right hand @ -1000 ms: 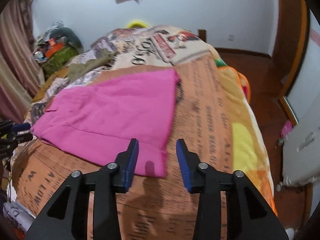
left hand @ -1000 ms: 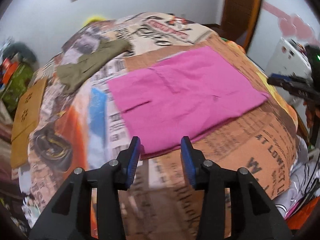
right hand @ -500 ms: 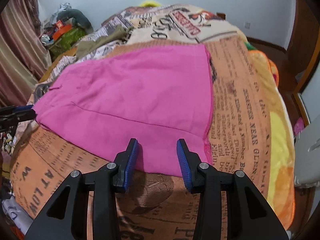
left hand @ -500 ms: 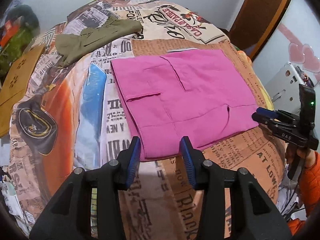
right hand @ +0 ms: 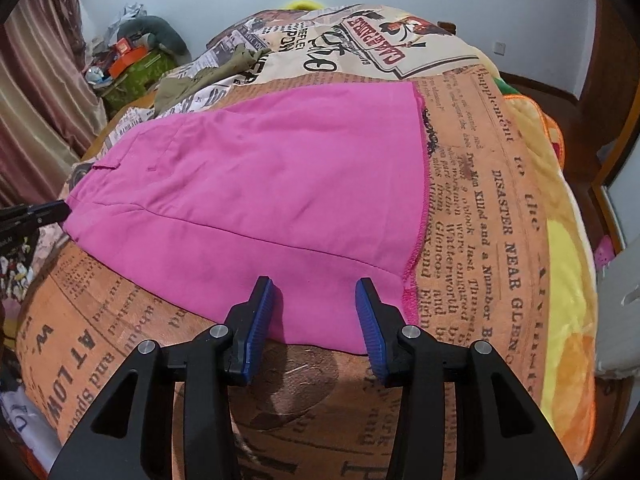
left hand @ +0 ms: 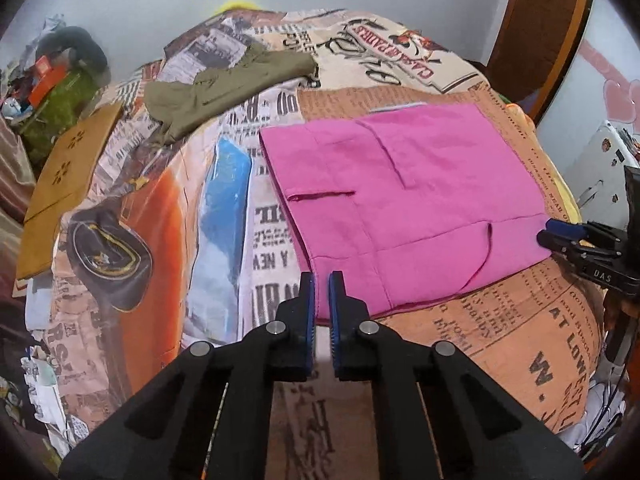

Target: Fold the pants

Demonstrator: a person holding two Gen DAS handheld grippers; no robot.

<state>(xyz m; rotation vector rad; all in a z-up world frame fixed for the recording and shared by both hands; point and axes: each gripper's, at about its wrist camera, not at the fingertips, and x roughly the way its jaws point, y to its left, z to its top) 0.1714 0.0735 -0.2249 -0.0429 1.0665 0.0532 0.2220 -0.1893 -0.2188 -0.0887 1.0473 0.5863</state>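
Between our left gripper (left hand: 322, 280) pads, pinched tight, sits the near corner of the pink pants (left hand: 404, 200), which lie flat on the printed blanket (left hand: 520, 340). Our right gripper (right hand: 315, 286) stands partly spread over the pants' opposite near edge, gripping nothing.

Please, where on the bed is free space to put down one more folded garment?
Free blanket: the orange strip along the near edge, in front of the pink pants; the strip to their right; and the patch between them and the olive garment. Crowded: the clutter beside the bed.
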